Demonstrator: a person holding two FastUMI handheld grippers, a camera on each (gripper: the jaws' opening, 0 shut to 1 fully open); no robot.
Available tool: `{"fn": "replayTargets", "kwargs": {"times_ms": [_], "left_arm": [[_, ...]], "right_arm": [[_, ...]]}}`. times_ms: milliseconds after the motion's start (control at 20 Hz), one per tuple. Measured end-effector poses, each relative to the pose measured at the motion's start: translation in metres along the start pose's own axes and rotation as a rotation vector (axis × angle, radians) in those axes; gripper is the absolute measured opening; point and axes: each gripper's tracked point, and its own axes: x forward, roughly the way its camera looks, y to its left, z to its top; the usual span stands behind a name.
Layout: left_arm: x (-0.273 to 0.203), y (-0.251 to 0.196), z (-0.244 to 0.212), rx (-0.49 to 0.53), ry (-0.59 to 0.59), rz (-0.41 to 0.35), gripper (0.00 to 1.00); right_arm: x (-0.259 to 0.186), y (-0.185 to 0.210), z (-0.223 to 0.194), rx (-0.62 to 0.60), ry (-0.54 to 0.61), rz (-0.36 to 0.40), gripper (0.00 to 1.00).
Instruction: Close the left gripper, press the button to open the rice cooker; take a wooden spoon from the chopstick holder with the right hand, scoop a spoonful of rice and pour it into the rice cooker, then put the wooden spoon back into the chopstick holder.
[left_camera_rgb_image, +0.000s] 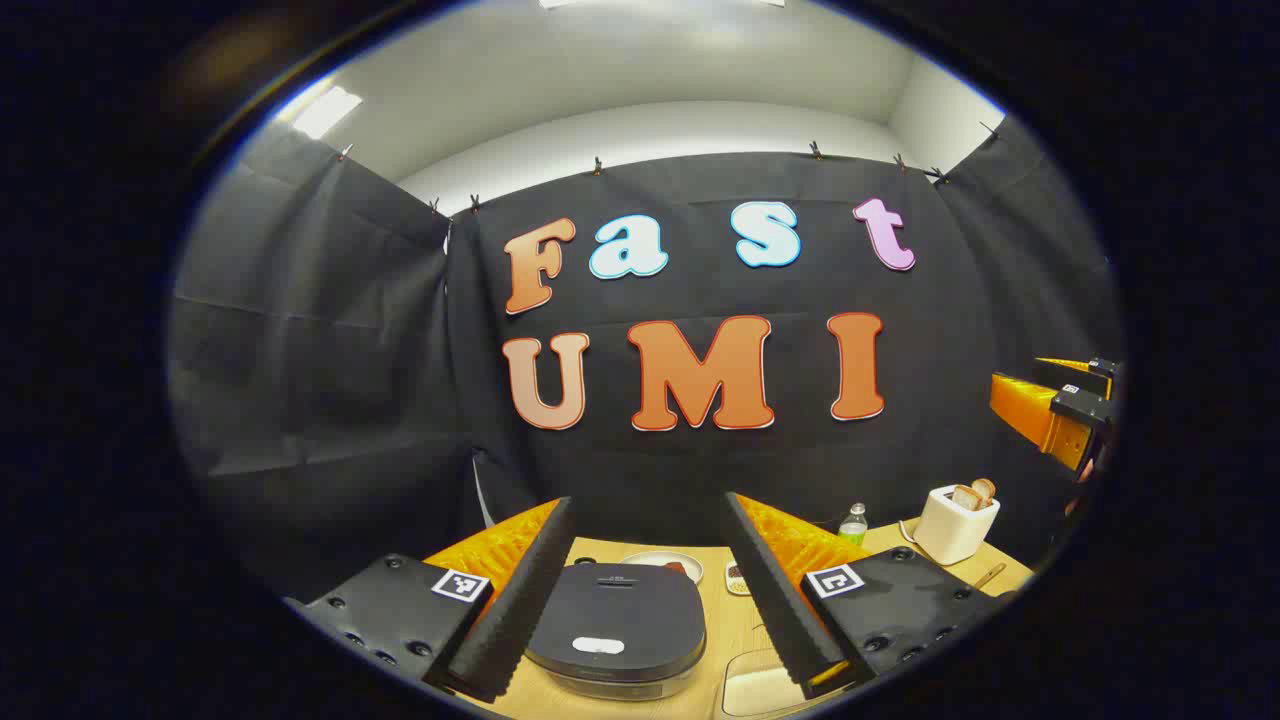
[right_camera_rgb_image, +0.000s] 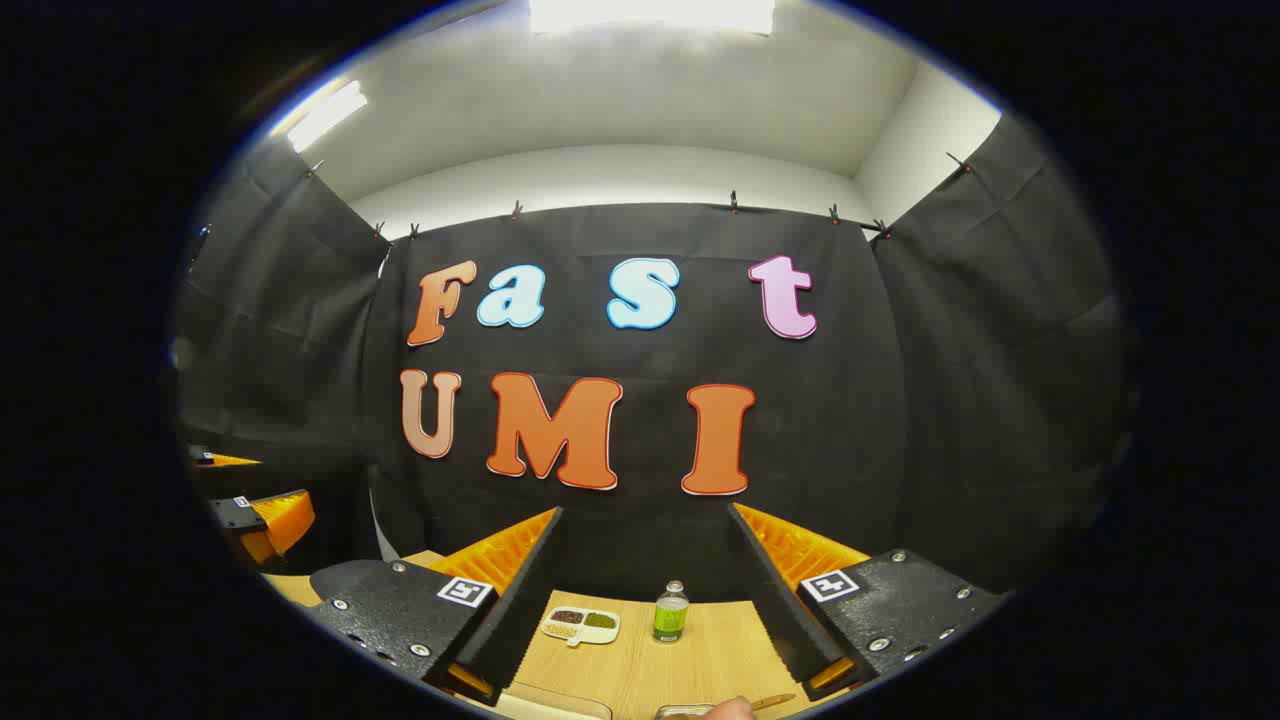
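1. The left gripper (left_camera_rgb_image: 645, 640) hovers above the table with its 2 fingers spread wide and nothing between them; the rice cooker (left_camera_rgb_image: 617, 628) sits framed in the gap, lid down.
2. The step in hand appears to be the first one: bring those fingers together, then press the button. The pale oblong button (left_camera_rgb_image: 598, 646) lies on the near part of the lid, roughly centred between the fingers, so the aim already looks good.
3. To do it well, the fingers should meet fully before descending, so that 1 blunt tip meets the button instead of 2 tips straddling it. A straight downward push on the button's middle is the safest choice, since a slanted push could skid off onto the lid.
4. The right gripper (right_camera_rgb_image: 645, 620) is likewise wide apart and holds nothing, above a divided dish (right_camera_rgb_image: 581, 625) of grains and a small green bottle (right_camera_rgb_image: 670, 612) on the wooden table (right_camera_rgb_image: 640, 665).
5. Farther out in the left gripper view stand a white toaster (left_camera_rgb_image: 955, 525) with bread in it and a small plate (left_camera_rgb_image: 662, 566) behind the cooker. The chopstick holder cannot be made out.
6. No brand can be read on the cooker; the bottle's label is too small to read. Each gripper carries square black-and-white coded markers (left_camera_rgb_image: 836, 579), not text.
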Motion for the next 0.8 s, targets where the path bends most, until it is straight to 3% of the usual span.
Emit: {"fn": "replayTargets", "kwargs": {"times_ms": [150,250,300,800], "left_arm": [[0.001,-0.007,0.003,0.007,-0.003,-0.018,0.94],[0.001,-0.011,0.004,0.008,0.001,-0.024,1.00],[0.001,-0.011,0.001,0.009,0.006,-0.029,0.94],[0.002,-0.013,0.007,0.013,-0.011,-0.051,1.00]], "right_arm": [[0.000,-0.001,-0.001,0.006,-0.002,0.006,1.00],[0.000,0.000,-0.001,0.012,-0.009,0.007,0.96],[-0.001,0.001,-0.001,0.017,-0.012,0.011,0.96],[-0.001,0.007,-0.001,0.030,-0.021,0.020,0.96]]}}
